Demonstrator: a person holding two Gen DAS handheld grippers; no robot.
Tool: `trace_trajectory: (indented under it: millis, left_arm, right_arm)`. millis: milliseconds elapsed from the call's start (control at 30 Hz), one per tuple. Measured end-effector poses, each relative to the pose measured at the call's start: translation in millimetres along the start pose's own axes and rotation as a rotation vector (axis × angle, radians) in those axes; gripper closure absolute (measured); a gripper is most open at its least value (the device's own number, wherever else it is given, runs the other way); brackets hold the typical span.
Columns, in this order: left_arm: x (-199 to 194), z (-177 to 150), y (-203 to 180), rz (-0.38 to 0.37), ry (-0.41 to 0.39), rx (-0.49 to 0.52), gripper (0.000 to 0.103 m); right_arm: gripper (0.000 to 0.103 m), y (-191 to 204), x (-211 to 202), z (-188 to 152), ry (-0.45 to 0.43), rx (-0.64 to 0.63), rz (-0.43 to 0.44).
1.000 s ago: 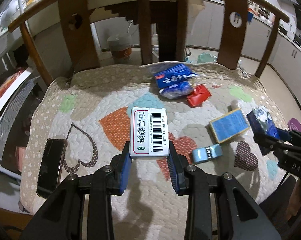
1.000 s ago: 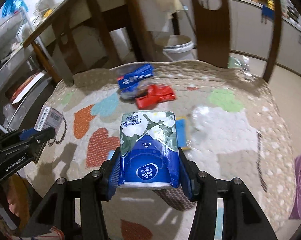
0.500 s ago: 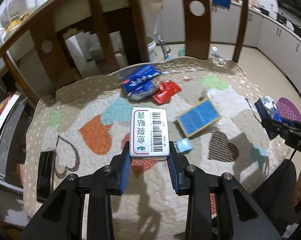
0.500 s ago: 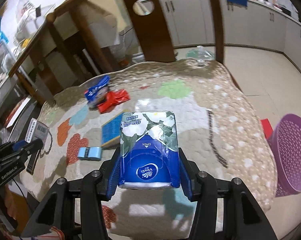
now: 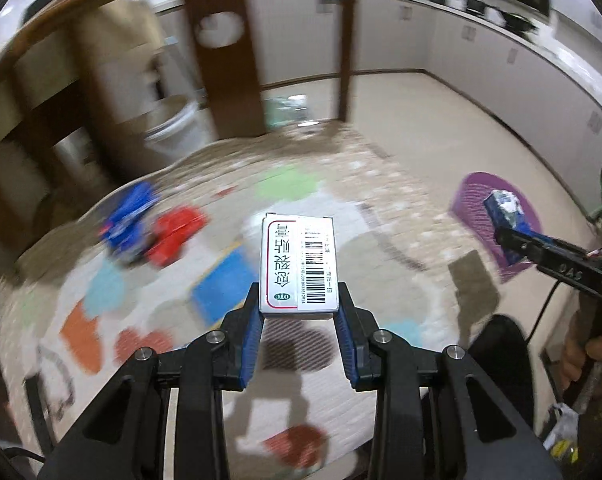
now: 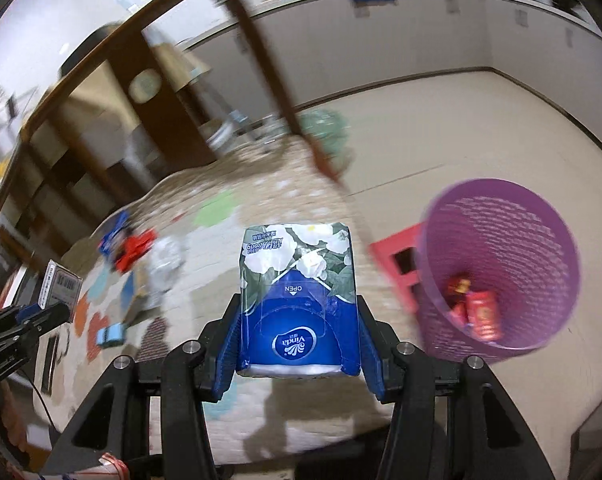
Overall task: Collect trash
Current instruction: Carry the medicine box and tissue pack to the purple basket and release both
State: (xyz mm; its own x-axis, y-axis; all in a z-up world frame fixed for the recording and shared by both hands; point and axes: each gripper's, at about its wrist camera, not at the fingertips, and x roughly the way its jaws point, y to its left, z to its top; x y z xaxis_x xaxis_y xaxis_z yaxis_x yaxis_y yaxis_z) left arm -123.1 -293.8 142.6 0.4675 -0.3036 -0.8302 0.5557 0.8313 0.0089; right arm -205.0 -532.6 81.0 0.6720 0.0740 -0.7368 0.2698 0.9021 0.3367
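Quilted cushion (image 5: 341,184): patterned with hearts and colour patches; motion blur smears it in both views, and its near edge is cut off behind the gripper bodies.
Floor (image 6: 461,128): broad bare stretch past the cushion's right edge, running to the white cabinets.
Purple basket (image 6: 541,220): mesh wall, standing on the floor off the cushion's right edge, mouth unobstructed; red packets lie inside, too blurred to identify. In the left wrist view it is partly hidden by the right gripper.
Chair posts (image 5: 225,60): dark wood, rising behind the cushion's far edge.
Tissue pack (image 6: 299,292): blue and floral, pinched at its lower sides by the right gripper (image 6: 299,354), held above the cushion, left of the basket.
White box (image 5: 299,264): barcode face up, pinched at its near end by the left gripper (image 5: 299,338).
Leftover litter: blue wrapper (image 5: 131,212), red wrapper (image 5: 175,234) touching it, blue card (image 5: 221,284) nearer; outlines smeared.
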Motion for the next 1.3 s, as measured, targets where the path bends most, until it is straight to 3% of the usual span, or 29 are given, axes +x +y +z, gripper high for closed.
trace_trajectory:
  millis: [367,633,833,900,967,1100,1300]
  left_arm:
    - [63,72,-118,-0.269,0.059,0.088,0.070]
    - [105,102,-188,-0.368,0.104,0.136,0.070]
    - [121,115,-220,-0.381,0.102,0.171,0.070]
    - [123,118,-226,-0.382,0.099,0.182,0.062]
    - [121,118,-228,-0.389,0.088,0.185,0.045]
    - [116,112,-226,-0.380,0.078,0.201,0.041]
    - [100,97,-209,-0.345,0.052,0.202,0.036]
  right_arm:
    - [0.048,-107,-25,6,-0.049,0.155,-0.120]
    - [0.048,-152,-16,10,-0.042,0.211,-0.154]
    - [0.047,-168,-9,14,-0.036,0.227,-0.168]
    - [0.045,-174,-6,16,-0.035,0.232,-0.172]
    - [0.044,-178,-5,18,-0.039,0.242,-0.176]
    - [0.035,-182,-8,17,-0.051,0.260,-0.183]
    - [0.034,-177,-10,14,-0.050,0.254,-0.191]
